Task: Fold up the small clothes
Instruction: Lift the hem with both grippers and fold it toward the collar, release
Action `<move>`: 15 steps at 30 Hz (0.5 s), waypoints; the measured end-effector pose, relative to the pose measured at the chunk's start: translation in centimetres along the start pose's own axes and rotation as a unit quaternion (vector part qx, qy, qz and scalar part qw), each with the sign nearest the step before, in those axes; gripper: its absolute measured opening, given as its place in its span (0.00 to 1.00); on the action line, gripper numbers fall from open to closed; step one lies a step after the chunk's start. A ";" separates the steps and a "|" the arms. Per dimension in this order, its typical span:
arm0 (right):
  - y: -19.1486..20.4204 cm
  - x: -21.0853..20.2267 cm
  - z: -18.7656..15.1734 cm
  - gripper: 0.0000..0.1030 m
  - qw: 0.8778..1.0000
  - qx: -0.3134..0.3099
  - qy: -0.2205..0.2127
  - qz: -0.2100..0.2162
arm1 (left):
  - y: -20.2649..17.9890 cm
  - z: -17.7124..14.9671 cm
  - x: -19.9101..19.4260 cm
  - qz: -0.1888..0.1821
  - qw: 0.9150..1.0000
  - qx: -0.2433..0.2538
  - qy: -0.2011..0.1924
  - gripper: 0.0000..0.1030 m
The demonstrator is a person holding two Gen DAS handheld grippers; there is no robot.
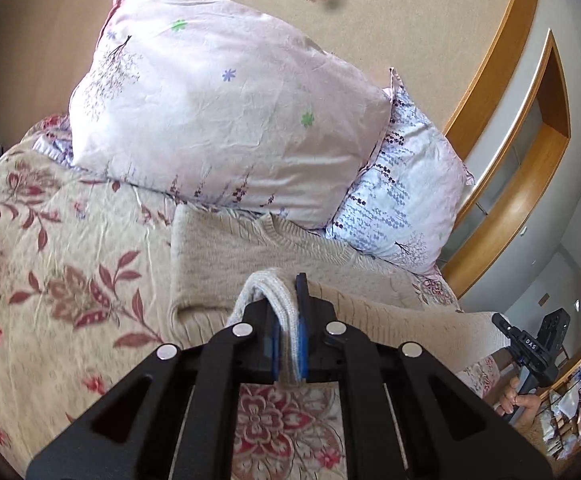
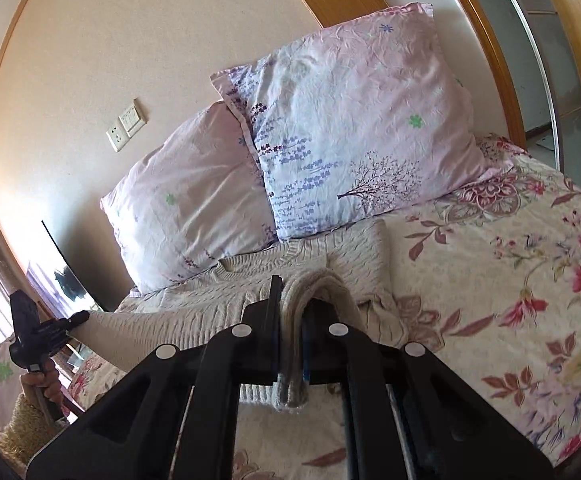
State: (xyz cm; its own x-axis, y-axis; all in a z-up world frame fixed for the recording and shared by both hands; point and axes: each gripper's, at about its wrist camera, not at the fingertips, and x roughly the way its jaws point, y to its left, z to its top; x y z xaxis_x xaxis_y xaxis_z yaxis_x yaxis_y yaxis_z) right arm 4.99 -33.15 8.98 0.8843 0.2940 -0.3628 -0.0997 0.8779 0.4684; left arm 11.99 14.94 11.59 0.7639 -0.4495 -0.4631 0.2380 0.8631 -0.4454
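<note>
Mid-fold, by the look of it: cream knit sweater (image 1: 226,256) spread on the bed (image 1: 50,240), collar just below the pillows (image 1: 226,112). Left hand-held gripper (image 1: 288,320) clamped on a bunched edge of knit; right hand-held gripper (image 2: 292,320) likewise clamped on the other edge, fabric stretched between. Next, probably: carrying both held edges toward the pillows, level, then releasing without dragging.
</note>
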 end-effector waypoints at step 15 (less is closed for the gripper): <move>-2.0 10.8 4.6 0.07 0.997 0.003 0.023 -0.069 | 2.6 6.2 12.2 0.049 0.999 -0.024 0.002 0.06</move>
State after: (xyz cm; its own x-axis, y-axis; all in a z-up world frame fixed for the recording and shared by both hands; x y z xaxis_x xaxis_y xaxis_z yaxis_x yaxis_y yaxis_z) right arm 16.87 -33.41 7.83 0.8674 0.1870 -0.4611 0.0255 0.9087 0.4166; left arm 25.66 13.08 9.52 0.7794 -0.3653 -0.5089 0.1341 0.8908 -0.4341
